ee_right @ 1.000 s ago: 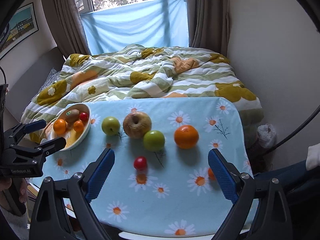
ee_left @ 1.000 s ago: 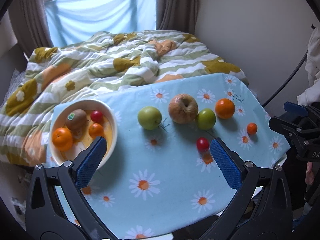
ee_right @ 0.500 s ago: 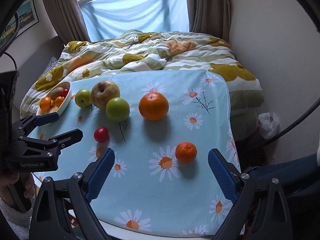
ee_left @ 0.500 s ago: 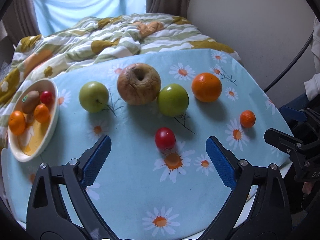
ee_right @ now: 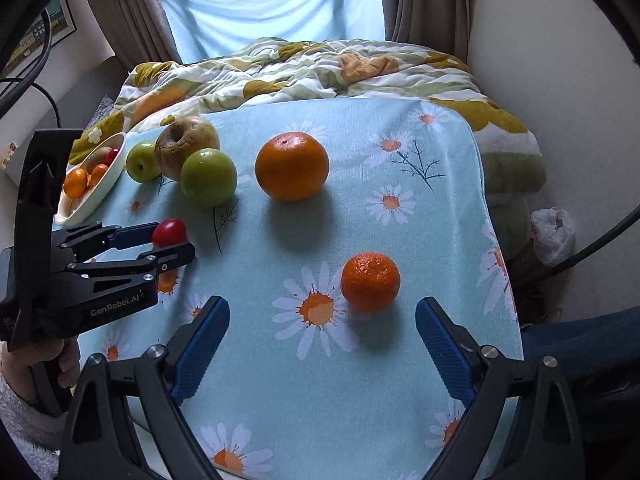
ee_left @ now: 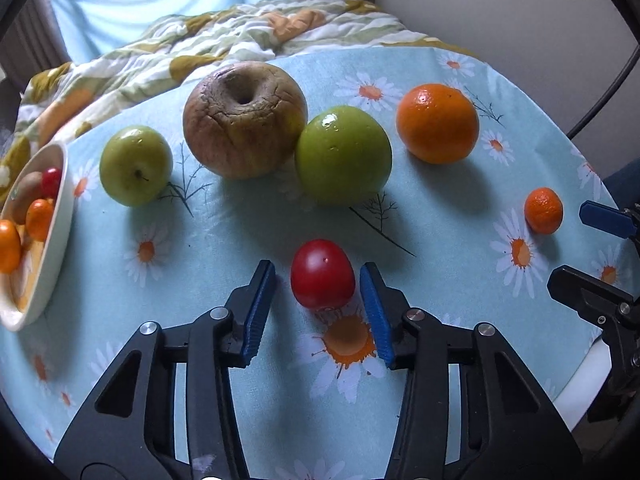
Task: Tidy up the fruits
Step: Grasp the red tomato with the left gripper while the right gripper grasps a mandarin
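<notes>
Small glossy red tomato (ee_left: 322, 274) on daisy-print blue tablecloth (ee_left: 248, 240), between blue pads of left gripper (ee_left: 318, 304), jaws just narrowed from wide, right pad near touching, left pad apart, right gripper (ee_right: 322, 334) spread wide, now nearer small dimpled mandarin (ee_right: 370, 281).

Bowl (ee_left: 60, 216) is cut off at the left wrist view's left edge; the fruit inside is only partly visible. Right tool (ee_left: 600, 248) is cut off at that view's right edge. Contact between the left tool (ee_left: 318, 276) pads and the red tomato (ee_left: 322, 274) cannot be confirmed.
</notes>
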A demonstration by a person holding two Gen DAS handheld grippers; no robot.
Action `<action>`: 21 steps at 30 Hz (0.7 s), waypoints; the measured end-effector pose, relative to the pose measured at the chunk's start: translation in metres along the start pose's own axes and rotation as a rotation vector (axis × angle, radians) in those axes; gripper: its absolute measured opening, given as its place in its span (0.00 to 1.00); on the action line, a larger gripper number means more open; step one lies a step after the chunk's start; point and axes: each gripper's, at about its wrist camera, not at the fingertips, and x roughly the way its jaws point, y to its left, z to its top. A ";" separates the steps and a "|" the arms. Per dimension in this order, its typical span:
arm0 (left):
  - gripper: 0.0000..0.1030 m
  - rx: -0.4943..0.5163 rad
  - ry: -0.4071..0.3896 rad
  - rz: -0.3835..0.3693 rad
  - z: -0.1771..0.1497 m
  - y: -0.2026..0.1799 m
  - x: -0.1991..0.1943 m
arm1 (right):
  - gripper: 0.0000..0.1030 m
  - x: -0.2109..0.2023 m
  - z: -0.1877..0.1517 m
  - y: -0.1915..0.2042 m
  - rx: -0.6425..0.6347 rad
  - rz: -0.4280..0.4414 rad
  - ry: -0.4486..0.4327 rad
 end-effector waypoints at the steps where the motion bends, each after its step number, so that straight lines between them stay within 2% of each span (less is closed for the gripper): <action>1: 0.41 -0.001 -0.002 0.000 0.000 0.001 -0.001 | 0.90 0.002 0.000 -0.001 0.001 0.000 0.002; 3: 0.36 -0.002 -0.004 -0.001 -0.001 0.001 -0.002 | 0.90 0.005 0.001 0.000 0.002 -0.006 0.008; 5: 0.35 0.002 -0.004 0.000 -0.001 0.001 -0.002 | 0.88 0.007 0.002 0.000 0.001 -0.008 0.012; 6: 0.35 0.006 -0.004 0.001 0.000 0.002 -0.003 | 0.83 0.008 0.003 0.000 0.001 -0.010 0.016; 10: 0.35 0.004 0.002 -0.005 0.000 0.004 -0.003 | 0.80 0.013 0.006 -0.004 0.011 -0.027 0.031; 12: 0.35 0.003 0.004 -0.007 0.000 0.004 -0.004 | 0.73 0.016 0.007 -0.006 0.017 -0.029 0.041; 21: 0.35 -0.002 -0.001 -0.009 -0.004 0.004 -0.005 | 0.56 0.027 0.011 -0.011 0.021 -0.066 0.062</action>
